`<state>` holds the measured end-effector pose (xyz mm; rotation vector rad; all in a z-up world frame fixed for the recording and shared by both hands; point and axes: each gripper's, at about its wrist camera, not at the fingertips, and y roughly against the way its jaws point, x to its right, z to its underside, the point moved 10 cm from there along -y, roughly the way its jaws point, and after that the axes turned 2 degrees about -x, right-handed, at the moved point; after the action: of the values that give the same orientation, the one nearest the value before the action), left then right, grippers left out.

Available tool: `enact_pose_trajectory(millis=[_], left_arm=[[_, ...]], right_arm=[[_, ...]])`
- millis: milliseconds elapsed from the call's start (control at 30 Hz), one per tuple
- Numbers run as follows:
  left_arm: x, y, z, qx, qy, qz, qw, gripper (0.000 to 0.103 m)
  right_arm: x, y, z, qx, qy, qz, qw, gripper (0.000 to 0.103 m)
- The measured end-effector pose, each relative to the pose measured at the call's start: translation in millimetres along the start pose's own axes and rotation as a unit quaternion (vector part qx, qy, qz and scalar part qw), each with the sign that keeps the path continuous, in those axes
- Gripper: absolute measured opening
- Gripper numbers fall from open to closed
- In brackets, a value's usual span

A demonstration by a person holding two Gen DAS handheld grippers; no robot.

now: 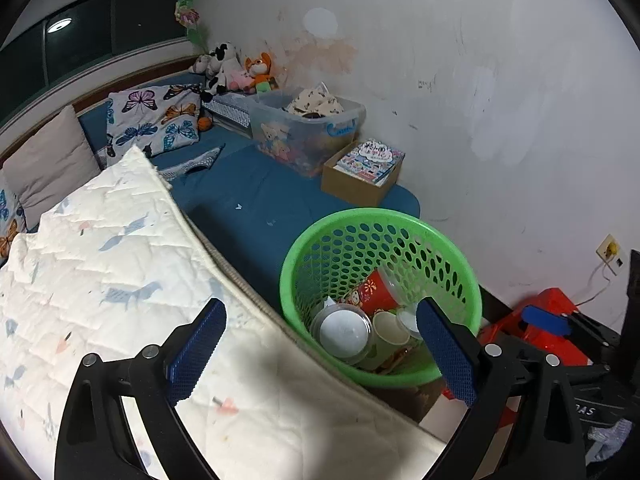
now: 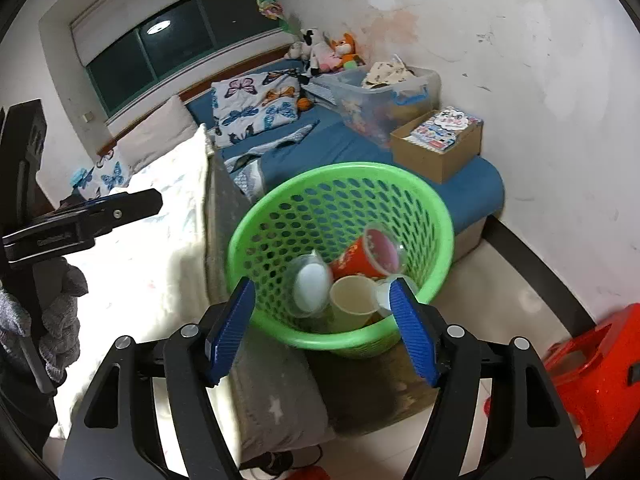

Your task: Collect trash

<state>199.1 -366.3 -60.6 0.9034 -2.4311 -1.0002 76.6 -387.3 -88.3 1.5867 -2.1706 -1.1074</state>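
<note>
Cups already fill the green basket (image 2: pixel 340 208) as both grippers, left (image 1: pixel 320 348) and right (image 2: pixel 324 320), hover open and empty; no trash visibly remains.

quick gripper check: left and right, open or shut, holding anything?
Left gripper: open, jaws wide apart, nothing between them.
Right gripper: open, jaws spread above the green basket, holding nothing.

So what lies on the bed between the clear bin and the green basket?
A cardboard box holding books sits on the blue bed between the clear bin and the basket; both views show it.
</note>
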Motion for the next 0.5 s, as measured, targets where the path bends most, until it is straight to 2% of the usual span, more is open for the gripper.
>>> enact_pose_trajectory(millis=[233, 267, 500], left_arm=[[-31.3, 42.8, 21.9, 0.022, 0.022, -0.038, 0.9988, 0.094], [-36.9, 50.1, 25.9, 0.027, 0.025, -0.045, 0.9983, 0.094], [-72.4, 93.5, 55.1, 0.043, 0.047, -0.094, 0.9936, 0.096]], right_arm=[[-35.6, 8.9, 4.4, 0.009, 0.029, -0.007, 1.0, 0.074], [-40.6, 9.6, 5.0, 0.009, 0.033, -0.007, 0.999, 0.078], [-79.7, 16.4, 8.5, 0.016, 0.062, -0.019, 0.998, 0.084]])
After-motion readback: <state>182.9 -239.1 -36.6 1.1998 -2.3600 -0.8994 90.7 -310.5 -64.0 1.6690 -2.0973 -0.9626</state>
